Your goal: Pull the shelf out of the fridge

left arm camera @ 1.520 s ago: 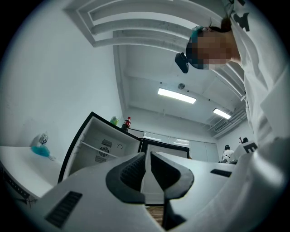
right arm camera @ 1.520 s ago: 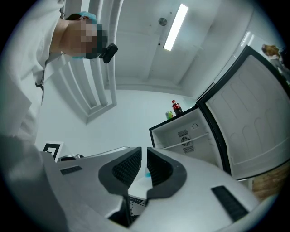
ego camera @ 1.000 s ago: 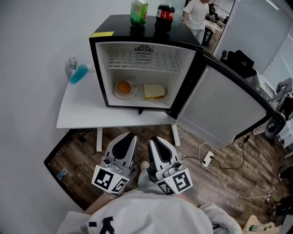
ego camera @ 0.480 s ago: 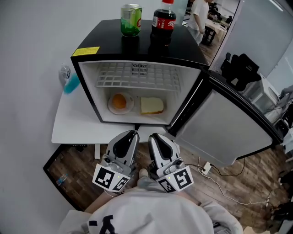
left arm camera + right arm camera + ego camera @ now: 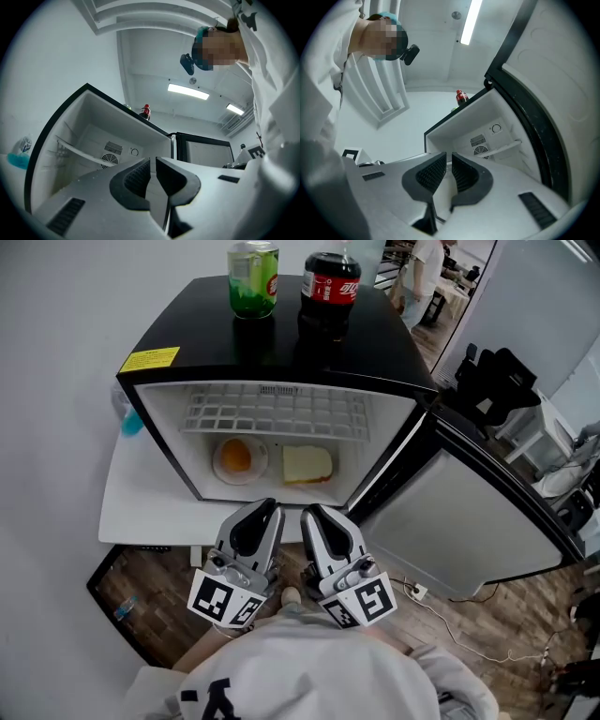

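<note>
Left gripper (image 5: 264,512) and right gripper (image 5: 313,514) — jaws closed, empty — sit side by side, aimed at fridge (image 5: 192,334).

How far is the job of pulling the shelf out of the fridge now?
Done: the fridge door stands open. In hand: the left gripper and right gripper, both shut and empty, hang before the opening, touching nothing. Left: the wire shelf sits inside; it must be gripped and pulled out.
</note>
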A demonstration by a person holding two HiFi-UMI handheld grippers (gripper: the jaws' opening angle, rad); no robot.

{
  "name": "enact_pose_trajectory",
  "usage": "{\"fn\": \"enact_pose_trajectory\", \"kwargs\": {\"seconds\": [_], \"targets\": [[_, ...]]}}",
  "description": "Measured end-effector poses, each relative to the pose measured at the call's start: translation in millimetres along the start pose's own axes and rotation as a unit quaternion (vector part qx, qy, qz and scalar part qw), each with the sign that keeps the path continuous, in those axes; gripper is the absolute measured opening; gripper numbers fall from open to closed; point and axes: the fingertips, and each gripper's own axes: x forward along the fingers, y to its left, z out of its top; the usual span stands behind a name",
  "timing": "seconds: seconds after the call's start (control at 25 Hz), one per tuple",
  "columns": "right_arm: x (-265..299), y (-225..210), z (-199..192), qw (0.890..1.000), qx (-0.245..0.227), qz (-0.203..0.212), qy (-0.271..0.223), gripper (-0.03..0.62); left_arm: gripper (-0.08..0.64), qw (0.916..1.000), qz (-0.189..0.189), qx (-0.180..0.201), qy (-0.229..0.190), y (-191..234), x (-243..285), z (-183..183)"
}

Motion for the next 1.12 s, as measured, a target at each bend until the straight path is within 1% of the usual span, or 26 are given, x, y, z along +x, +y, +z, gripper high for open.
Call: {"fn": "enact_pose_trajectory", "kwargs": {"seconds": [0.12,0.32,0.48,0.6,0.76,0.84,1.0,1.12], "targets": [[9.3,-6.8,-1.8,1.0,-0.001,0.006,0.002,0.057,0.043,1.0,0.004,0.004,0.0,5.9,7.5,-3.0],[21.0,-12.7,-3.2,1.0,-0.003,0.012,0.009,0.057,0.043,0.9997,0.023,0.004,0.007,22.3,13.7,-5.9],[31.8,-12.8,-5.9,1.0,-0.008,0.012,0.009,0.057,0.043,0.9995,0.015,0.006,0.028,33.4,19.1,-7.2],[42.1,-15.3,-5.0,0.999,-0.033,0.008,0.01,0.057,0.043,0.9993,0.007,0.015,0.033,42.6,27.0,-7.0],[49.7,-21.2,-9.9,0.999,-0.026,-0.021,0.021,0.057,0.044,0.9983,0.002,-0.005,0.058,55.9,30.7,-11.2],[54.3,-25.1,-14.2,0.999,-0.026,-0.032,0.029,0.057,0.044,0.9979,0.002,-0.007,0.065,60.5,33.1,-13.3],[65.1,-29.6,-25.3,0.998,-0.022,-0.036,0.047,0.057,0.048,0.9964,-0.001,-0.019,0.083,68.4,37.0,-22.2],[70.8,-34.5,-32.9,0.998,-0.007,-0.046,0.052,0.06,0.057,0.9948,-0.006,-0.043,0.093,75.2,39.1,-30.1]]}}
